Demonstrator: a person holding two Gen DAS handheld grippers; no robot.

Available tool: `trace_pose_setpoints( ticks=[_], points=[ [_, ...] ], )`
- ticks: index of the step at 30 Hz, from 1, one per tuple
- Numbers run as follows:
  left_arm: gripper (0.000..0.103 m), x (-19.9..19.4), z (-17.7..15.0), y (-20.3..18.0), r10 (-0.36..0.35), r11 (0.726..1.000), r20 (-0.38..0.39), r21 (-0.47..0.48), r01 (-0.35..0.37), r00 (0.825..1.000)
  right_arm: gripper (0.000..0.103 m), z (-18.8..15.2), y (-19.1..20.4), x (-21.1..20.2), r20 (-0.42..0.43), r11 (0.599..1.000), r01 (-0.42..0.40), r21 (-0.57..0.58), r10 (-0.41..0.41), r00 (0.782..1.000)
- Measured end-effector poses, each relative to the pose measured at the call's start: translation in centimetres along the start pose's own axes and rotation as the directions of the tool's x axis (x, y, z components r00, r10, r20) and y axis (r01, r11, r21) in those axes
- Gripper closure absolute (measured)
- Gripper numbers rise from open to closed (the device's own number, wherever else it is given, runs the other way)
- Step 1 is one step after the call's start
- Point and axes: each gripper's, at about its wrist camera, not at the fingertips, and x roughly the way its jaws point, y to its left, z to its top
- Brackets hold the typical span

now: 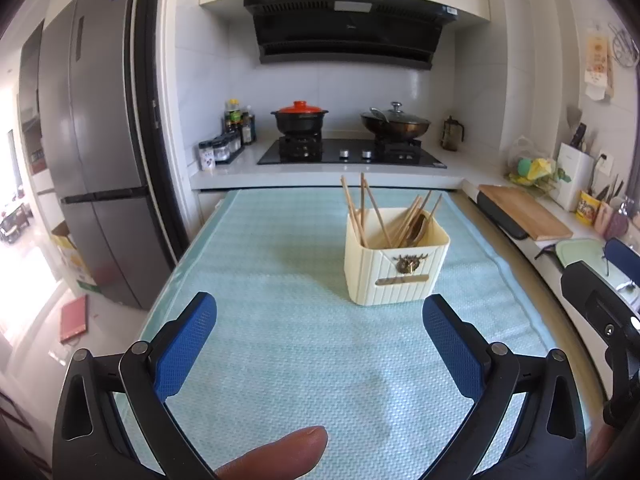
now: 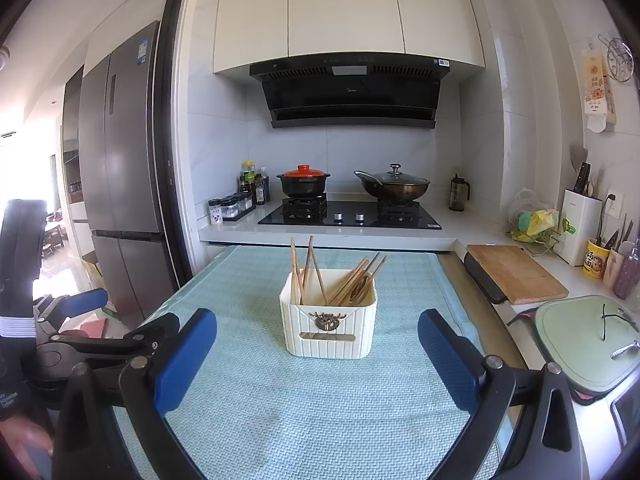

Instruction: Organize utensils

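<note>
Both grippers, left gripper (image 1: 319,334) and right gripper (image 2: 317,338), hover released over bare cloth (image 2: 320,408) before the utensil box (image 2: 329,322).

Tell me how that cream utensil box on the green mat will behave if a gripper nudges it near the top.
The cream utensil box looks like thin plastic, so probably light. Tall chopsticks leaning inside raise its load; a high push may tip it. The textured green mat likely resists sliding.

left wrist: low over desk (image 1: 280,360), facing stove (image 1: 352,152) | right wrist: alongside, higher | shared: holder (image 2: 328,320), stove
</note>
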Motion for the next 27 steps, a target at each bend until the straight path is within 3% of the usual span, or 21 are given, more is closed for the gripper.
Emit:
trace_pose_setpoints(
  ticks=[27],
  points=[
    [0.0,-0.2,0.01,0.09,0.02,1.0,0.011,-0.004,-0.02,1.0,0.0,0.11,-0.31,-0.39,0.006,1.0,0.006,-0.013,-0.006,1.0]
  ],
)
